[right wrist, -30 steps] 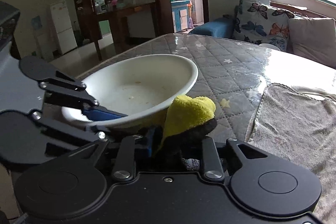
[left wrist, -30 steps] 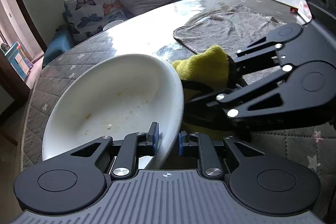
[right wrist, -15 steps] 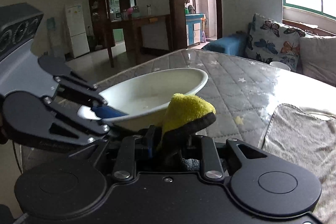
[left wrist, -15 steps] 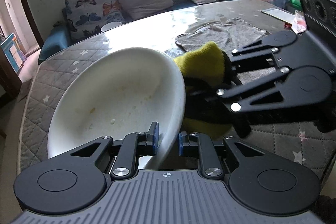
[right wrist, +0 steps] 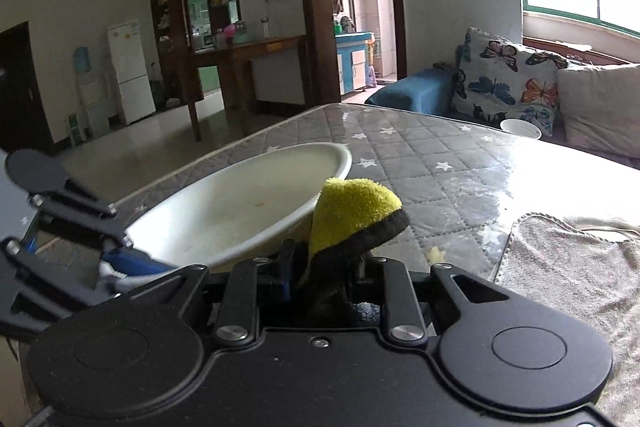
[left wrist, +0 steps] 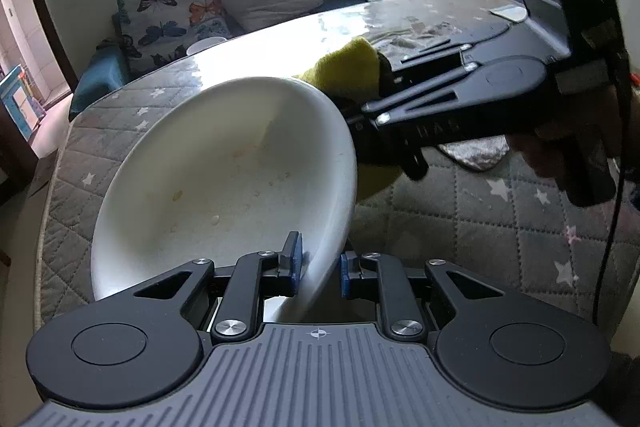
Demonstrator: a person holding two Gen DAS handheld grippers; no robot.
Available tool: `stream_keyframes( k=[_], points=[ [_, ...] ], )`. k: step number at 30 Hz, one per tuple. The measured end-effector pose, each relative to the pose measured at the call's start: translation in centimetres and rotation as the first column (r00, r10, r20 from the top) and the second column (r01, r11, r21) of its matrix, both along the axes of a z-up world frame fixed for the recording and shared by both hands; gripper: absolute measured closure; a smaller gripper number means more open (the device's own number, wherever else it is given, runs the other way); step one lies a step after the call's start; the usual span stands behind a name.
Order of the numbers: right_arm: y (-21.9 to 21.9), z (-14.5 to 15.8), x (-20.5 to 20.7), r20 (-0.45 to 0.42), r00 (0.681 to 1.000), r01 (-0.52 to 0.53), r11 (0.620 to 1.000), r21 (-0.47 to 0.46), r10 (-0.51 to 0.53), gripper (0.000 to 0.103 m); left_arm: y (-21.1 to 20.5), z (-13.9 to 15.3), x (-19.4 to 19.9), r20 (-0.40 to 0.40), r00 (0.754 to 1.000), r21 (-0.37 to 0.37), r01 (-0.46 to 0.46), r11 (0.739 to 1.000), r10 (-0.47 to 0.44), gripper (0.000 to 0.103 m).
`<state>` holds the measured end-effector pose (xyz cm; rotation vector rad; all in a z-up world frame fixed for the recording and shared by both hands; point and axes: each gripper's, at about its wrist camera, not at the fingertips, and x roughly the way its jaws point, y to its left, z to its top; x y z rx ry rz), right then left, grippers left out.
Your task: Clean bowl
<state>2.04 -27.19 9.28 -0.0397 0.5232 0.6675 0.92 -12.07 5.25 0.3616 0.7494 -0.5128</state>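
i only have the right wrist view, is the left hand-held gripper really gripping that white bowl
Observer: Yes. The left hand-held gripper pinches the round white ceramic bowl by its near rim, one blue pad inside, one outside.
Operator: is the inside dirty
Observer: Small yellowish specks and droplets dot the bowl's inside.
Operator: where's my cloth from there
Observer: The yellow and black microfibre cloth, held in the right hand-held gripper, sits beyond the bowl's far right rim, outside it.
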Motion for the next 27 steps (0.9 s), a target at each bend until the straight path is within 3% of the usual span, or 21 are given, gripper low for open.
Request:
stream_keyframes(
  k=[9,14,27],
  points=[
    [-0.1,-0.1,-1.8,0.016,1.0,-0.025,0.999,-0.028,0.026,0.078,-1.1,-0.1,0.2,0.026,1.0,0.042,-0.003,0.999,0.002,0.084],
    [0.2,-0.1,-2.5,0.027,0.999,-0.04,0.998,-0.043,0.041,0.078,-2.8,0.1,0.3,0.065,0.997,0.085,0.042,0.995,-0.048,0.084],
    [0.1,-0.2,-4.5,0.039,0.995,-0.093,0.994,-0.049,0.095,0.078,-2.5,-0.6,0.2,0.055,0.995,0.108,0.083,0.991,-0.089,0.086]
  ],
)
